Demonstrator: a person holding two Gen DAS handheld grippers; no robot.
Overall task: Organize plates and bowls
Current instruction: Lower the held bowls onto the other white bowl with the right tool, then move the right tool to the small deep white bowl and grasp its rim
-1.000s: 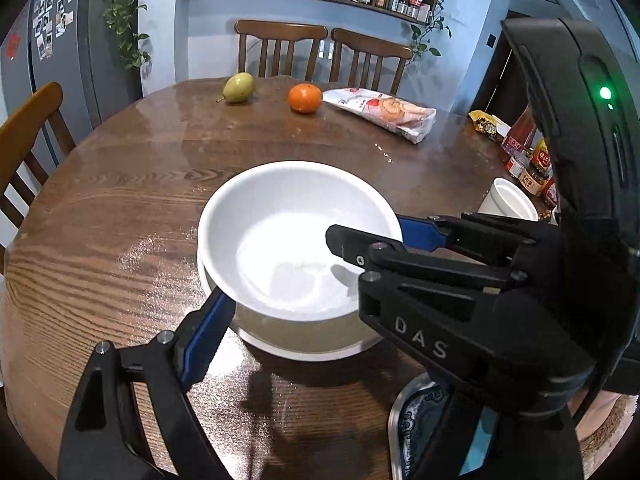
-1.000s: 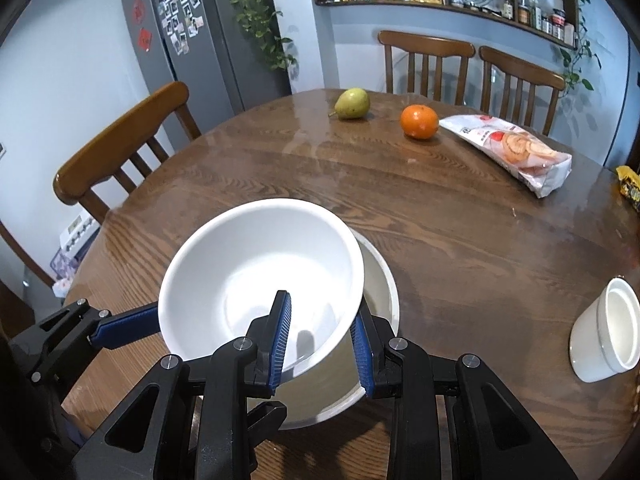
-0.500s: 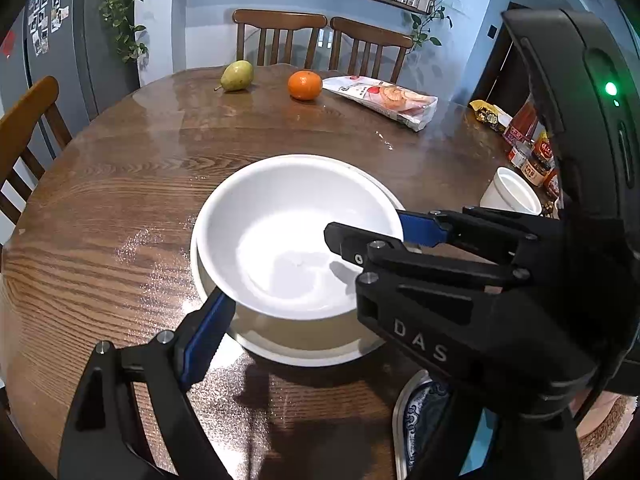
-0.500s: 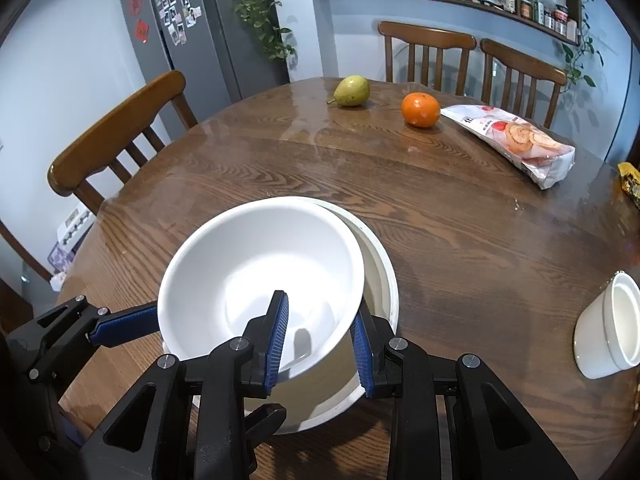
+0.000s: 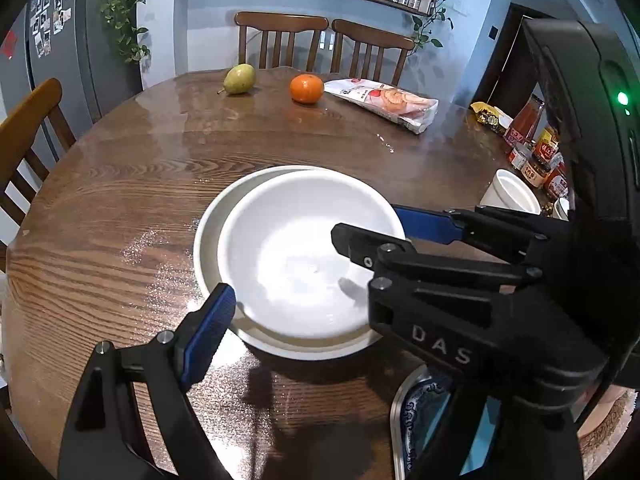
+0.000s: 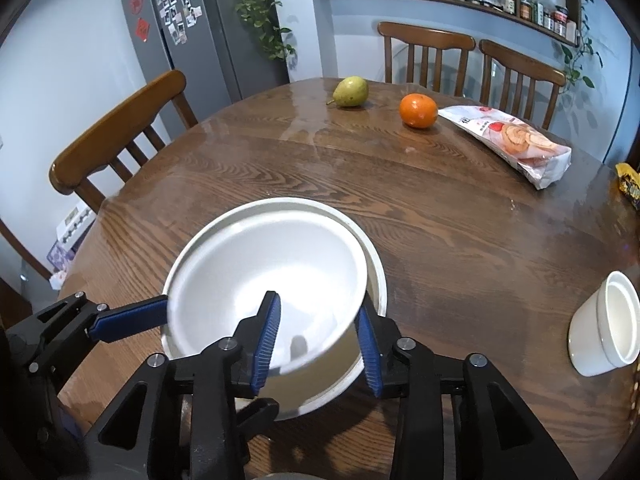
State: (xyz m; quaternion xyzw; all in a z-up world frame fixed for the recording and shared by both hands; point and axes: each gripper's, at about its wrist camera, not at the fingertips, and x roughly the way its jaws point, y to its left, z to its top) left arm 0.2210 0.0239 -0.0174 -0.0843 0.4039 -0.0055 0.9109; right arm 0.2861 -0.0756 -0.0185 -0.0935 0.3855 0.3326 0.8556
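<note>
Between the blue pads of the right claw [image 6: 318, 338] sits the near rim of the upper white bowl [image 6: 264, 292], one pad inside the wall and one outside, pinching it at about 6 o'clock of the bowl in the right wrist view. That bowl is tilted and nested inside a larger white bowl [image 6: 374, 276], whose rim shows as a crescent from about 10 o'clock round to 4 o'clock. The larger bowl rests on the wooden table [image 6: 440, 220].

From the left wrist view the left claw [image 5: 316, 264] is spread wide, its two pads straddling the nested pair: one pad lies near the larger bowl's edge at about 8 o'clock, the other beside the upper bowl's rim at about 3 o'clock; whether either pad touches cannot be told. The right claw's black body crosses over the upper bowl from 4 o'clock.

Well apart, toward 12 o'clock on the table, lie a pear [image 6: 351, 92], an orange [image 6: 418, 110] and a snack packet [image 6: 508, 138]. A small white cup [image 6: 604, 324] lies tipped on its side at 3 o'clock. A blue patterned plate [image 5: 420, 412] shows at 5 o'clock in the left wrist view
</note>
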